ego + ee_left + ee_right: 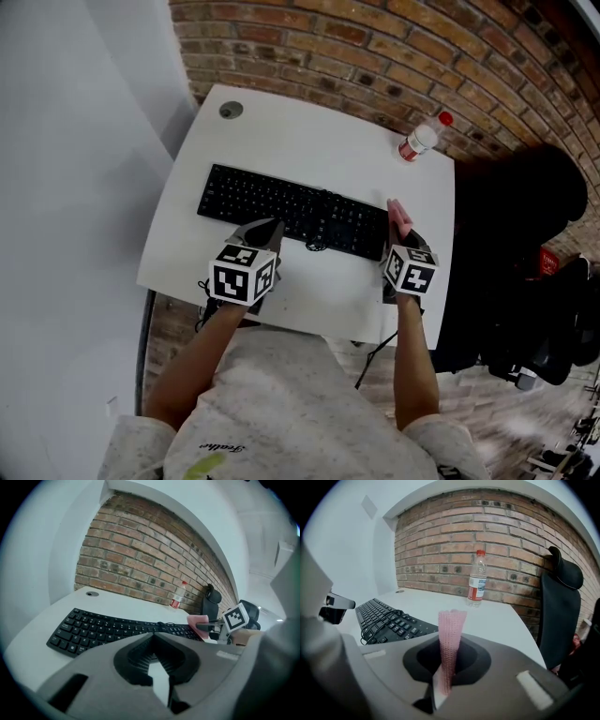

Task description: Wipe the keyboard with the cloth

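1. the right hand-held gripper is clamped on the pink cloth. in the right gripper view the cloth stands up from between the jaws as a narrow folded strip.
2. the left hand-held gripper has its jaws brought together with nothing between them. in its own view the tips meet over the near edge of the keyboard.
3. the black keyboard lies across the middle of the white bench. its cable is bundled in a loop near its front edge.
4. the cloth is at the keyboard's right end, just above the keys. whether it already touches them is hard to tell from the head view.
5. a water bottle stands well apart at the far right corner of the bench, out of the wiping path.
6. the cloth looks light, soft and limp, with a mesh-like weave, so it should fold over and drag rather than push. holding one edge seems right, since it leaves a free length to lay flat on the keys.
7. the keyboard looks thin, light and stiff, and it may slide on the smooth bench. the closed left gripper could press on the front edge of its frame to steady it.
8. the keys give under pressure, so light strokes along the rows seem best. the looped cable could snag the cloth.
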`<action>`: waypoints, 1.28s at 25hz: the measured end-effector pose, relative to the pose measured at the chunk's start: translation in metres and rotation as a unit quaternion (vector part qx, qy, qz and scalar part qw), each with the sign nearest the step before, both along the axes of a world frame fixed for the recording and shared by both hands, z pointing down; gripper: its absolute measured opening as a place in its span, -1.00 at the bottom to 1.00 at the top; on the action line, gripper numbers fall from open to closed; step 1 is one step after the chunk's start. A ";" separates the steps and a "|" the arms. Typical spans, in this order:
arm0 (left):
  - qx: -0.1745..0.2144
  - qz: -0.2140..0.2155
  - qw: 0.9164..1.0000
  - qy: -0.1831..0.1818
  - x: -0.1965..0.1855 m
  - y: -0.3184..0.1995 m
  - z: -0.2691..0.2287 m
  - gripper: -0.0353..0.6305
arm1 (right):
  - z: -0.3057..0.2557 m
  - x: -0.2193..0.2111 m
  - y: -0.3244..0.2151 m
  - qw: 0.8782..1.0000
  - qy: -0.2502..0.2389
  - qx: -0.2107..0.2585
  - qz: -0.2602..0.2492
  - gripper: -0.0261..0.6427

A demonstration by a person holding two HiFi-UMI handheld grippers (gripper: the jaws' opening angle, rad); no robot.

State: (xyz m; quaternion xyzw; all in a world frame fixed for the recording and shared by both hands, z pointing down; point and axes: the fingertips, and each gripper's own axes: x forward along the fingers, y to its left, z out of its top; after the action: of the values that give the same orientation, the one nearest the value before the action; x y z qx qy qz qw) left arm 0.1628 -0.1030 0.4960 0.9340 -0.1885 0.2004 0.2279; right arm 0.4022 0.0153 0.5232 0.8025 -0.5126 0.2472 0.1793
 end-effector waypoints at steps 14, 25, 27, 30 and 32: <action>0.004 -0.033 0.999 -0.001 -0.026 -0.018 -0.002 -0.92 | -0.005 0.022 -0.020 0.995 0.058 -0.050 -0.059 -0.84; 0.002 -0.038 0.999 0.004 -0.029 -0.029 -0.004 -0.92 | -0.025 0.045 -0.024 0.968 0.170 -0.120 -0.142 -0.84; 0.000 -0.038 0.999 0.006 -0.028 -0.031 -0.004 -0.92 | -0.026 0.040 -0.029 0.960 0.179 -0.131 -0.170 -0.84; -0.002 -0.039 0.999 0.009 -0.027 -0.033 -0.003 -0.92 | -0.023 0.031 -0.038 0.950 0.184 -0.145 -0.209 -0.84; -0.003 -0.040 0.999 0.010 -0.028 -0.035 -0.003 -0.92 | -0.019 0.025 -0.044 0.944 0.185 -0.153 -0.225 -0.84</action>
State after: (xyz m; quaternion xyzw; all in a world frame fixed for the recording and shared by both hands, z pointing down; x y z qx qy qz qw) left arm 0.1346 -0.1381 0.4933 0.9270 -0.2228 0.1819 0.2407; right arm 0.4272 -0.0286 0.5039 0.6606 -0.5941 0.1231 0.4422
